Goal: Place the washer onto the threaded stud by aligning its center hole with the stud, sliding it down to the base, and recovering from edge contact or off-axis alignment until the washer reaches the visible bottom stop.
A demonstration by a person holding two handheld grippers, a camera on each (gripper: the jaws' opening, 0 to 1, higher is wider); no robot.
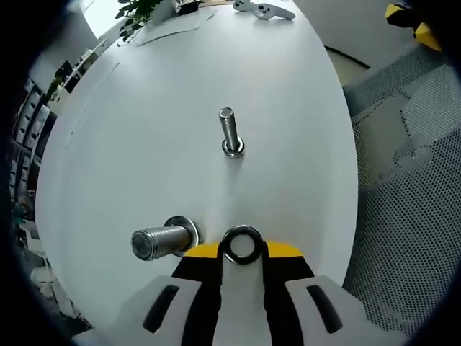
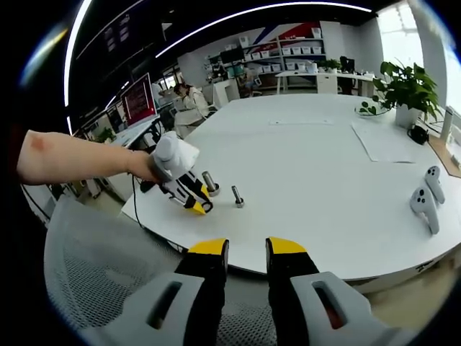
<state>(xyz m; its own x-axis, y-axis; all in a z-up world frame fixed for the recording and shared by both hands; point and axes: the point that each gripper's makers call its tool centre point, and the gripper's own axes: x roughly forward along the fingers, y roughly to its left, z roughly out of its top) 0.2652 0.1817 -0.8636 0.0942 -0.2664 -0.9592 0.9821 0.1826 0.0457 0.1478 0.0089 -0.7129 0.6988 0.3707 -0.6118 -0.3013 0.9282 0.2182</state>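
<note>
My left gripper [image 1: 243, 251] is shut on a dark steel washer [image 1: 225, 245], held flat between its yellow tips with the hole facing the camera. Just left of it a thick threaded stud [image 1: 160, 241] rises from its base washer [image 1: 186, 229] on the white table [image 1: 144, 144]. The washer is beside that stud, not over it. Farther off stands a thinner stud [image 1: 229, 130]. In the right gripper view a hand holds the left gripper [image 2: 196, 205] at the two studs [image 2: 210, 182] [image 2: 237, 196]. My right gripper [image 2: 247, 249] hangs open and empty off the table's near edge.
Two white controllers [image 2: 425, 196] [image 1: 263, 9] lie on the table, with paper sheets [image 2: 389, 140] and a potted plant [image 2: 405, 85] beyond. A mesh chair [image 2: 94, 281] [image 1: 410, 216] stands beside the table edge. Desks, shelves and a person [image 2: 189, 101] fill the background.
</note>
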